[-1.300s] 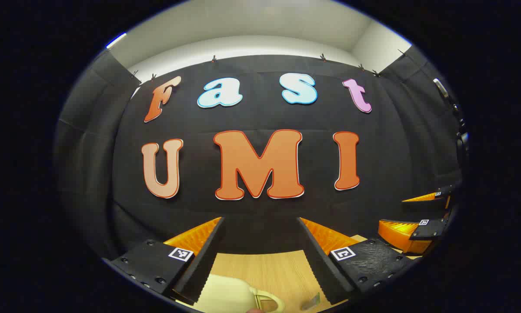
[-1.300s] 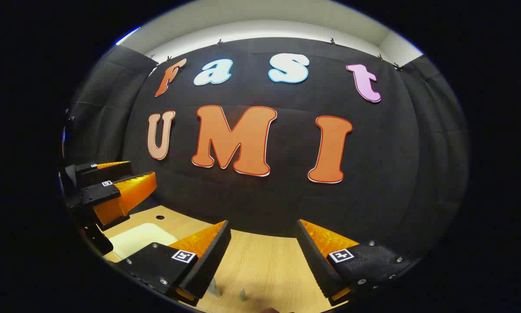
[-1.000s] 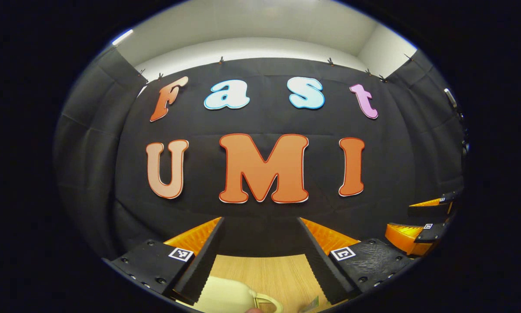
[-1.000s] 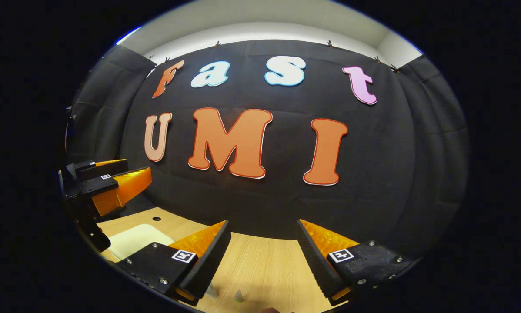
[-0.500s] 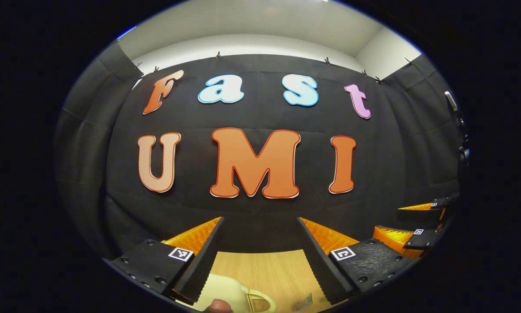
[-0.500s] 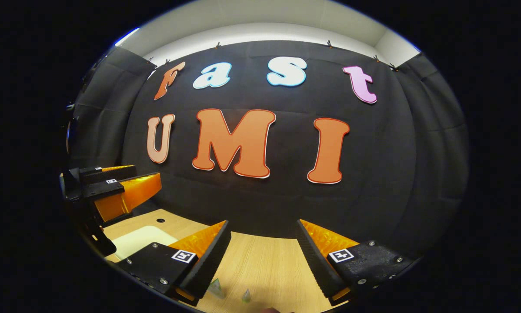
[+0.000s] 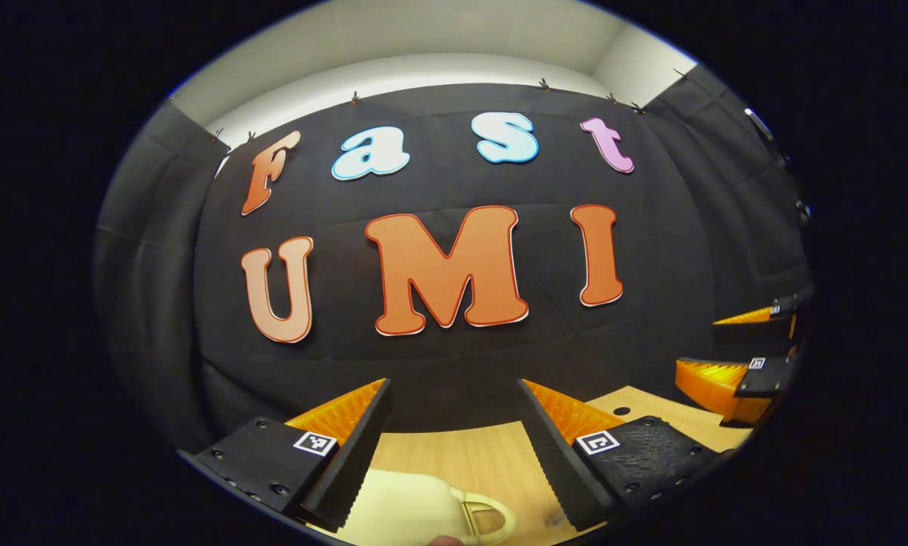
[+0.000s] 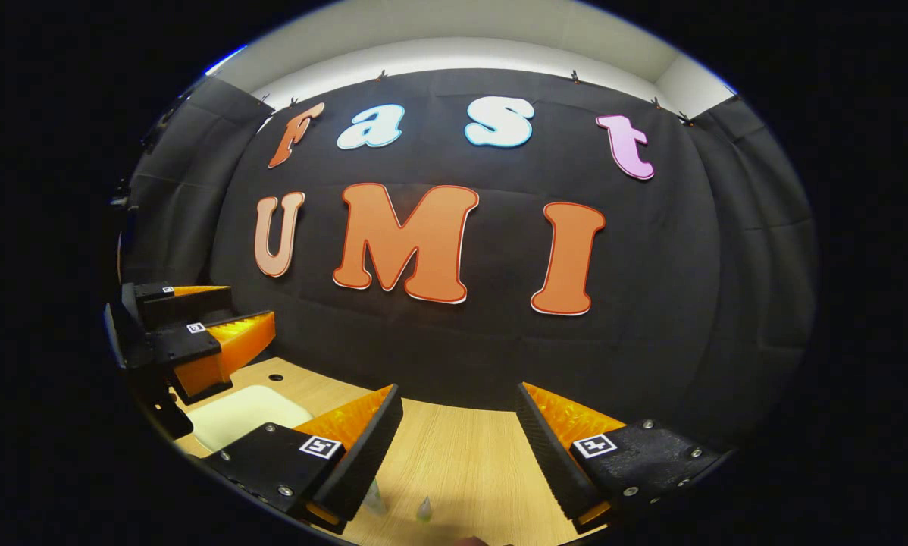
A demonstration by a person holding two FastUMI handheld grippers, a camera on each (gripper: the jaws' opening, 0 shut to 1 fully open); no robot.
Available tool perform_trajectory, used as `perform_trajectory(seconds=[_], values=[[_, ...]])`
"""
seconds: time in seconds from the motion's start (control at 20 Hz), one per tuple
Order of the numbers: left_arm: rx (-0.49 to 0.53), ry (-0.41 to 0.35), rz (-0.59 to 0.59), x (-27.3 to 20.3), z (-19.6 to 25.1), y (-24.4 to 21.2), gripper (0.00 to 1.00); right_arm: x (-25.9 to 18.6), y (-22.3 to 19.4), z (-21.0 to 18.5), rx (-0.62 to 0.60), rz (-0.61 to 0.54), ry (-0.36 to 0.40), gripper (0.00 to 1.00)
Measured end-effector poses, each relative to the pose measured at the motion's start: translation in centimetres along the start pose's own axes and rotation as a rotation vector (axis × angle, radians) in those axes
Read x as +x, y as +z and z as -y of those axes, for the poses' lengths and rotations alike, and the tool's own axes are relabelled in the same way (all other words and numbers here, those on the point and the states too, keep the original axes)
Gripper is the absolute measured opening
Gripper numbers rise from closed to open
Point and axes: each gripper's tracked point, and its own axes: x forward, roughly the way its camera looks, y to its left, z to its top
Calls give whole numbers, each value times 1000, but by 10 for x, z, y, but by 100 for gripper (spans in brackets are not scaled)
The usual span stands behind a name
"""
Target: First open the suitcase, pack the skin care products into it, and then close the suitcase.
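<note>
Left gripper (image 7: pixel 454 394) fingers spread, holding nothing; cream suitcase (image 7: pixel 408 516) on wooden table (image 7: pixel 492 462) just below it; right gripper (image 8: pixel 458 398) likewise spread, empty; no readable product labels.

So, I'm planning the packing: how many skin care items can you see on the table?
2: small bottle tips at the bottom edge of the right gripper view, one beside the gripper's finger, one just right. More may be hidden below.

Left tool (image 7: pixel 454 425), two wedge-shaped ribbed fingers on black screw-studded mounts, square black-and-white marker on each at 7 and 5 o'clock, right tool (image 8: pixel 458 428) built alike
</note>
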Motion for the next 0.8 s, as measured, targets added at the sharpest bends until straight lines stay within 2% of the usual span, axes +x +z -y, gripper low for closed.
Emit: perform_trajectory(seconds=[0.35, 0.8], values=[[204, -40, -101, -7, 18, -57, 98, -8, -3, 15, -13, -2, -14, 95], [488, -149, -289, -20, 49, -167, 97, -15, -18, 47, -8, -31, -53, 95]])
